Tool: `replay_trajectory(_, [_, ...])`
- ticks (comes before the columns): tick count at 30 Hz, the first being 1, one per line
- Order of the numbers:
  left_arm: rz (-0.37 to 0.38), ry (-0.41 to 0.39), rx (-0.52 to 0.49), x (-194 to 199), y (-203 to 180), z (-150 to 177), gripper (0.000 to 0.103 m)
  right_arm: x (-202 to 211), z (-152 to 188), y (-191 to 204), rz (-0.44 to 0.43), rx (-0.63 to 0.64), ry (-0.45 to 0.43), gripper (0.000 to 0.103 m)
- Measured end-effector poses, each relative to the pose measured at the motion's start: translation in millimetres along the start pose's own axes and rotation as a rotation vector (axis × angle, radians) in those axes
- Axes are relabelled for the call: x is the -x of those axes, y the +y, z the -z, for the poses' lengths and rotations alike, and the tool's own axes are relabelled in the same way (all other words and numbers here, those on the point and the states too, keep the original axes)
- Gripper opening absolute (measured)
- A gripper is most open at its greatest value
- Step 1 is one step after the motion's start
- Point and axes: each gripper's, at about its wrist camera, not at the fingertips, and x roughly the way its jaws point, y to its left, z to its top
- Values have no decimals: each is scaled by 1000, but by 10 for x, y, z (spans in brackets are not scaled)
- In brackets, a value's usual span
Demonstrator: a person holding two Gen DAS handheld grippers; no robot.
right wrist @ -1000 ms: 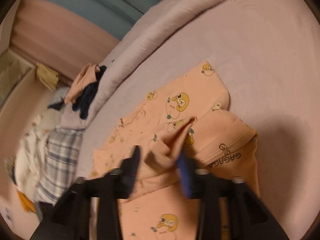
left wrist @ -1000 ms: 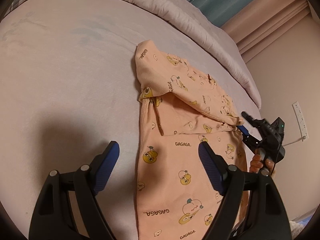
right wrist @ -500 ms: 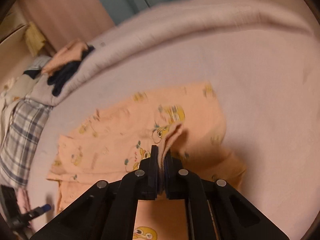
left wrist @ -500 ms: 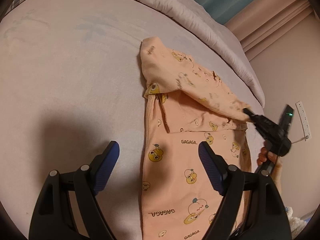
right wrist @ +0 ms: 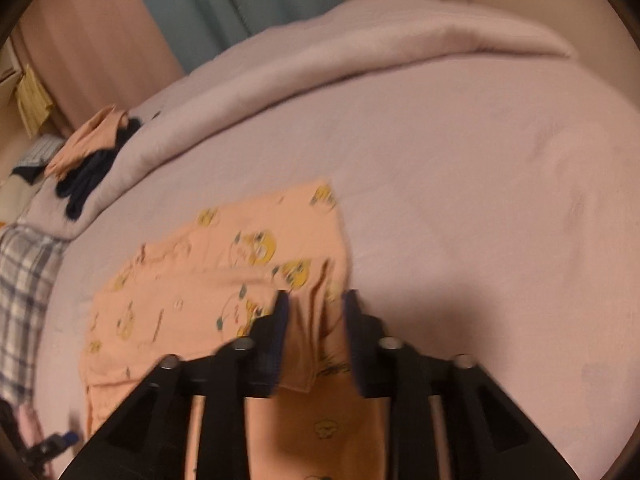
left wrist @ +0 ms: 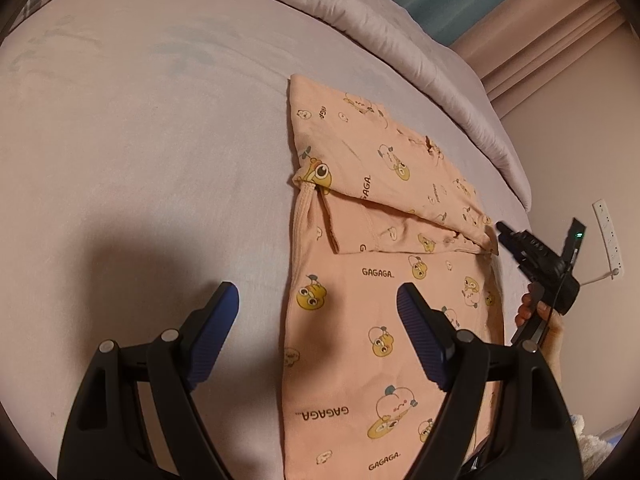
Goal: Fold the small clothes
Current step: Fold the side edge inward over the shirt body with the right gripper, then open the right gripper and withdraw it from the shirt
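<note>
Sleeve now laid flat across the peach pyjama top (left wrist: pixel 384 280); right tongs (right wrist: pixel 316 308) just opened, cloth loose between them. Left tongs (left wrist: pixel 318 332) wide, empty. Lengthwise folds remain.

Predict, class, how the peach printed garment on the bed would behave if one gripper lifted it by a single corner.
The peach garment would probably droop and unfold: it is thin cloth, already creased where its top part is folded over. It looks light, lying flat on the bed sheet without denting it. It seems unlikely to slip, since the cloth bunches readily between the right gripper fingers.
</note>
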Motion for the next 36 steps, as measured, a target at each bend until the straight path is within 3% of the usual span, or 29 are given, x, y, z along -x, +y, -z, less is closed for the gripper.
replay_trajectory(3, [-3,5,-1,26,-39,43,81,86,14,164,-85,92,-47,34])
replay_trajectory(6, [-9,4,-28,95,-132,111,81,-34,60,317,-143,175,10,34])
replay_trajectory(8, [-8,-1,-47,135,-192,158,81,-176,105,313,-115,203,66,34])
replay_trajectory(10, [-7,-6,-69,196,-237,233,81,-398,138,224,-26,187,166,32])
replay_trajectory(11, [-8,-6,-72,203,-246,258,81,-425,148,150,-12,164,180,20])
replay_trajectory(12, [-10,-4,-75,217,-245,289,81,-407,126,103,-16,135,173,15])
replay_trajectory(16, [-4,5,-56,261,-195,394,81,-185,104,-50,19,80,183,15])
replay_trajectory(19, [4,1,-51,298,-200,463,81,46,211,-157,20,80,170,20])
replay_trajectory(23, [11,0,-53,334,-227,552,81,292,473,-238,-57,16,180,35])
replay_trajectory(26, [10,3,-52,347,-234,614,81,433,665,-273,-95,8,193,35])
replay_trajectory(32, [-9,7,-53,319,-269,693,81,697,716,-210,-138,70,179,42])
replay_trajectory(36, [-63,-5,-68,308,-292,746,81,771,725,-84,-176,110,175,54])
